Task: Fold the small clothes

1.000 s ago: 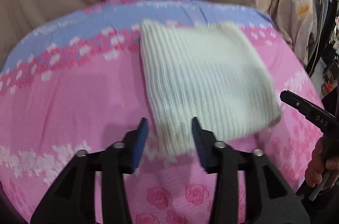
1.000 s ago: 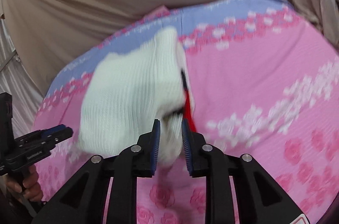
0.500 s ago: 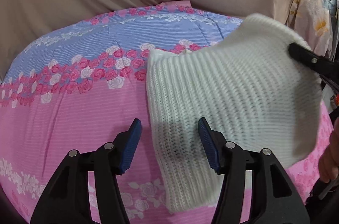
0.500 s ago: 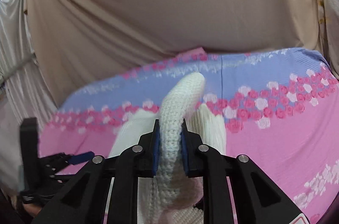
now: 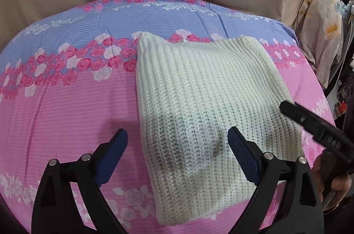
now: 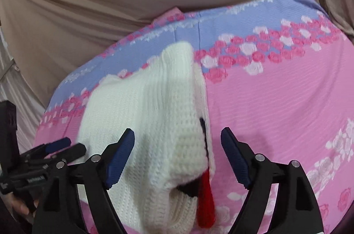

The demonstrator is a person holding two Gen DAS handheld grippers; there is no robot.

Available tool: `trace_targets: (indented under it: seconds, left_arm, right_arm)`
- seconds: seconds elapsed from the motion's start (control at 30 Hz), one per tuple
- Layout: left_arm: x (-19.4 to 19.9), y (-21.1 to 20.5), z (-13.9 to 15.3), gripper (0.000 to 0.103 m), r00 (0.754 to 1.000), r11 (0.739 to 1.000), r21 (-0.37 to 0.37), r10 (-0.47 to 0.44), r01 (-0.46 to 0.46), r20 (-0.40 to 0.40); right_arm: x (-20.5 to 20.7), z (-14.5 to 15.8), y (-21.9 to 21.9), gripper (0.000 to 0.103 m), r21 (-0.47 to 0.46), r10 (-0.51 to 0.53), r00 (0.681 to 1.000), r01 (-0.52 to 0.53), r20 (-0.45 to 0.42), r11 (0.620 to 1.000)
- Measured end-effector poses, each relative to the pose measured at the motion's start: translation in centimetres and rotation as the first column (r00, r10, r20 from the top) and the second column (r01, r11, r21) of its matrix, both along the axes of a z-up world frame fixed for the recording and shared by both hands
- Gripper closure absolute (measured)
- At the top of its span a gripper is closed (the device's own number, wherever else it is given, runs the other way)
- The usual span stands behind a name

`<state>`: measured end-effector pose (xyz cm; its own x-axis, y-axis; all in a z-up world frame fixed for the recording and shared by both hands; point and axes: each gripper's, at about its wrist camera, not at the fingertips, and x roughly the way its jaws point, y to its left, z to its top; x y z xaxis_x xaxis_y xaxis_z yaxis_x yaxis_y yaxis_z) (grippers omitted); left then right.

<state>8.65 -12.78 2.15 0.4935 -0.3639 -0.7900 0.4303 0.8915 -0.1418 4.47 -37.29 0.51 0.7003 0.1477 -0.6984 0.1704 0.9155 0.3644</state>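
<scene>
The white knitted garment [image 5: 205, 105] is lying folded on the bed with the pink and blue rose sheet [image 5: 66, 101]. The left gripper [image 5: 177, 154] is hanging just over its near edge, fingers wide apart and holding nothing. The right gripper [image 6: 177, 152] is also hovering with its fingers wide apart, gripping nothing. Only the right view is showing a red piece [image 6: 205, 205] and a dark piece poking out of the garment's [image 6: 150, 123] near right edge.
</scene>
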Motion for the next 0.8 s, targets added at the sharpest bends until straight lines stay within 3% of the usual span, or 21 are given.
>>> trace_targets:
  seconds: [0.17, 0.33, 0.8]
  left_arm:
    - [1.0, -0.9, -1.6, 0.01, 0.997, 0.999, -0.029, -0.021, 0.019, -0.078]
    - [1.8, -1.7, -2.8, 0.005, 0.997, 0.999, -0.039, -0.023, 0.021, -0.073]
    - [3.1, -1.7, -4.6, 0.005, 0.993, 0.991, -0.135, -0.038, 0.023, -0.11]
  right_arm:
    - [0.9, -2.6, 0.2, 0.023, 0.116, 0.012, 0.999, -0.008, -0.039, 0.993]
    - [1.5, -3.2, 0.7, 0.019, 0.122, 0.021, 0.999, -0.017, -0.034, 0.992]
    - [2.3, -3.7, 0.7, 0.016, 0.121, 0.037, 0.999, -0.038, 0.019, 0.992]
